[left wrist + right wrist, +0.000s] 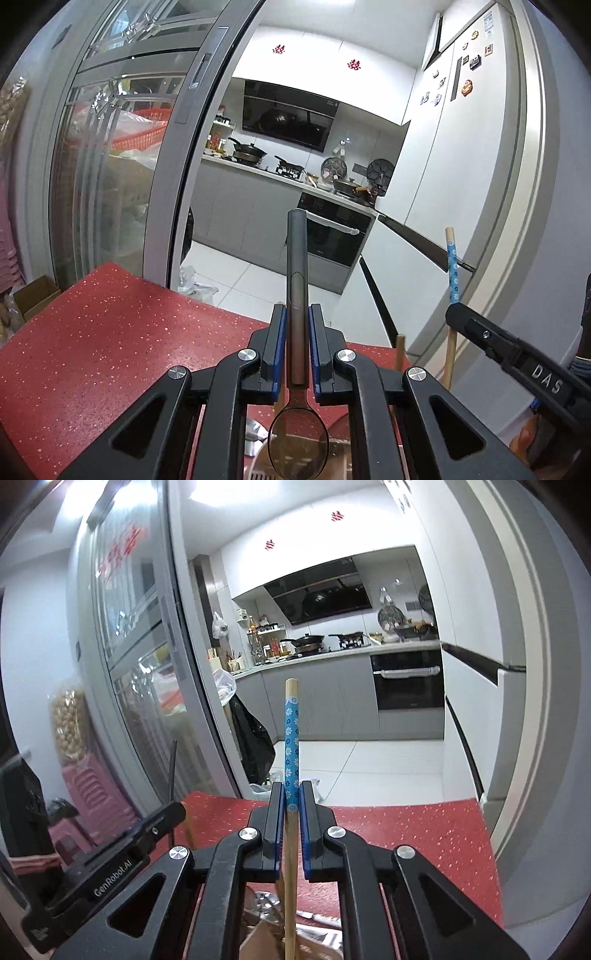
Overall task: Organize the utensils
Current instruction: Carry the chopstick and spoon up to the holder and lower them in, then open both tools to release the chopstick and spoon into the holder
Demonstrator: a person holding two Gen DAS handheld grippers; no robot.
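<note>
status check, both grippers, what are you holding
Left gripper shut on spoon, handle forward. Right gripper shut on chopstick, blue end forward. Both over red table. Nothing blocking.

Below me runs a red tabletop (110, 332) flecked with pale specks, its far edge meeting the white tiled floor (369, 760). Directly on the tabletop, close under my own frame, I make out a shiny round metal piece (264, 904) and what may be a flat silvery utensil (319, 919) (both mostly hidden).
</note>
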